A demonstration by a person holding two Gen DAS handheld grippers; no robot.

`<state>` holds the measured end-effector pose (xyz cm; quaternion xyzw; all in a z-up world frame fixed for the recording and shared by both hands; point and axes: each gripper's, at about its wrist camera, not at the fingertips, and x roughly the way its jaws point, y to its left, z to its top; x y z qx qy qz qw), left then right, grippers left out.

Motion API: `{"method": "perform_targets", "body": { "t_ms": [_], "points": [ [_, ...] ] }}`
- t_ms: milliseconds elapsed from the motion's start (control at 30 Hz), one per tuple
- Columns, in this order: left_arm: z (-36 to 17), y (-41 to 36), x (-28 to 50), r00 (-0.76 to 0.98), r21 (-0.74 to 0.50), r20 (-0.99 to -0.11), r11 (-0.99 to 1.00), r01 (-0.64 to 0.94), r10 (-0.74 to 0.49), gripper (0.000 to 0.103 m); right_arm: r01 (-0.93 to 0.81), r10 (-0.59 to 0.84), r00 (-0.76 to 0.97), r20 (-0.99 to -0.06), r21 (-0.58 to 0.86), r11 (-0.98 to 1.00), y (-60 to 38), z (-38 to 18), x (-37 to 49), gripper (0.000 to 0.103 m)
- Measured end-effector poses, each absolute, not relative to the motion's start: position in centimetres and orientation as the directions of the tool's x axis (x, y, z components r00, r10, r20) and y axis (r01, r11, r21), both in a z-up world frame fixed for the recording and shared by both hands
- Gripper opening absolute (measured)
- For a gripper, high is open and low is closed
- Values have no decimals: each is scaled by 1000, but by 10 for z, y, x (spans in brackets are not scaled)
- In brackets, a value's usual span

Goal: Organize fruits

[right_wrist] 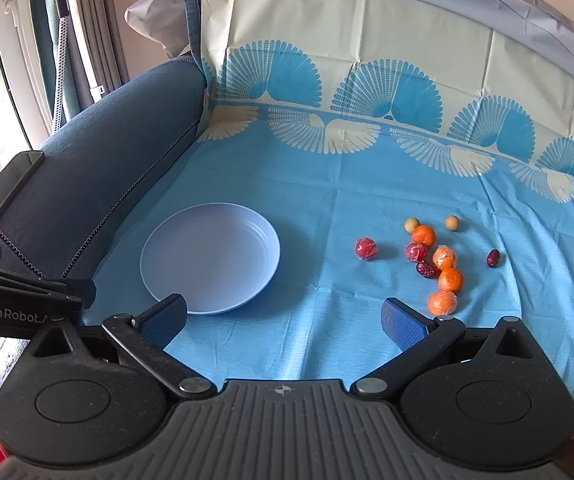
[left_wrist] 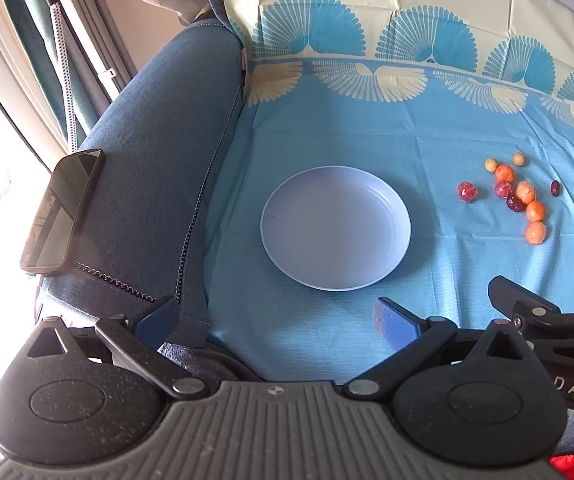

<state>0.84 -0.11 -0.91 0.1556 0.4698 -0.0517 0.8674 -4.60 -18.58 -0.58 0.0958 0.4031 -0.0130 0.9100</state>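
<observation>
An empty pale lilac plate (left_wrist: 287,224) (right_wrist: 175,256) lies on the blue cloth. To its right sits a cluster of small fruits: several orange mandarins (right_wrist: 441,303) (left_wrist: 535,233), two red wrapped fruits (right_wrist: 366,248) (left_wrist: 467,191), two dark red dates (right_wrist: 426,269) (left_wrist: 555,188) and two small beige round fruits (right_wrist: 412,224) (left_wrist: 490,165). My left gripper (left_wrist: 277,318) is open, low in front of the plate, holding nothing. My right gripper (right_wrist: 285,318) is open too, just short of the nearest mandarin, its left finger by the plate's near rim.
A blue sofa armrest (left_wrist: 159,152) (right_wrist: 99,152) rises left of the cloth, with a black phone (left_wrist: 61,210) (right_wrist: 3,188) lying on it. The patterned cloth (left_wrist: 427,128) runs up the backrest. Curtains and a bright window stand at the far left.
</observation>
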Motion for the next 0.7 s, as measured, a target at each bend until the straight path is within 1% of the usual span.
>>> {"method": "perform_targets", "body": {
  "t_ms": [167, 267, 333, 467, 533, 567, 700],
  "points": [
    [-17, -7, 14, 552, 190, -833, 953, 236, 29, 103, 107, 66, 672, -738, 186, 977, -193, -14, -44, 103],
    [-27, -16, 19, 535, 170, -845, 951, 259, 5, 103, 144, 63, 681, -730, 218, 965, -208, -24, -45, 102],
    [-34, -27, 22, 540, 172, -842, 944, 280, -7, 103, 213, 9, 704, -710, 223, 951, -224, -31, -50, 103],
    [-49, -68, 32, 545, 187, -837, 918, 349, -36, 103, 384, -177, 710, -682, 163, 909, -270, -56, -56, 103],
    [-60, -93, 43, 542, 181, -838, 901, 394, -69, 103, 450, -227, 670, -707, 144, 881, -296, -76, -54, 103],
    [-68, -105, 53, 555, 198, -829, 891, 408, -70, 103, 479, -241, 649, -721, 141, 866, -308, -87, -52, 103],
    [-95, -156, 88, 550, 166, -826, 879, 447, -123, 103, 544, -265, 588, -764, 131, 829, -342, -125, -39, 102]
  ]
}}
